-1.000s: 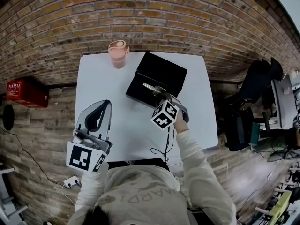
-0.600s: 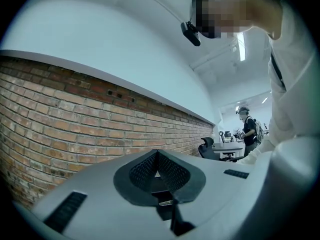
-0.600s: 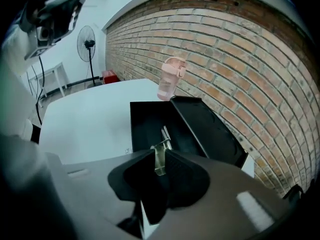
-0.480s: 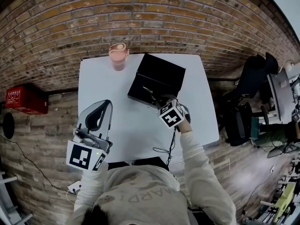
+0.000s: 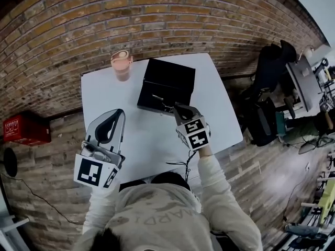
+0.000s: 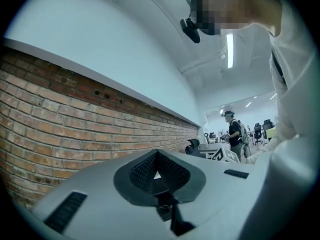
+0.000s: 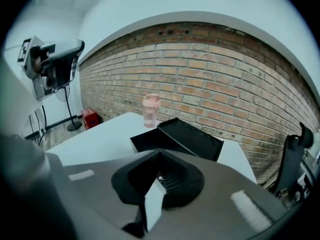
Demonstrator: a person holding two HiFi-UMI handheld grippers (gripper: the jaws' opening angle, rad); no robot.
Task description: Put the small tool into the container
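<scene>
— What has been altered over the last second?

— The right tongs [image 5: 167,107] have been turned at the wrist, so that another face of the marker cube [image 5: 196,134] is now presented to the head view. They have been kept over the near part of the container [image 5: 148,102]. The whole scene has also been shifted leftward in that view. That shift is better put down to the head than to anything on the table [image 5: 107,95].

— And where is the small tool to be found?

— The small tool [image 7: 154,200] is clamped in the right tongs and is seen in the right gripper view as a pale strip between jaws pressed together. It is held just above the open container and has not been let go. The placing stage may therefore be judged as reached, with only the lowering and the release left to be done.

— What is to be said of the other side?

— The left tongs [image 5: 118,117] are drawn together on nothing. They are held up at the near left of the table, well apart from the container. No change has been noted there.

— How many of each thing can be counted?

— One small tool, one container with its lid [image 5: 175,75] folded back, one pink cup [image 5: 121,66] at the far edge near the container, one table and two tongs.
</scene>
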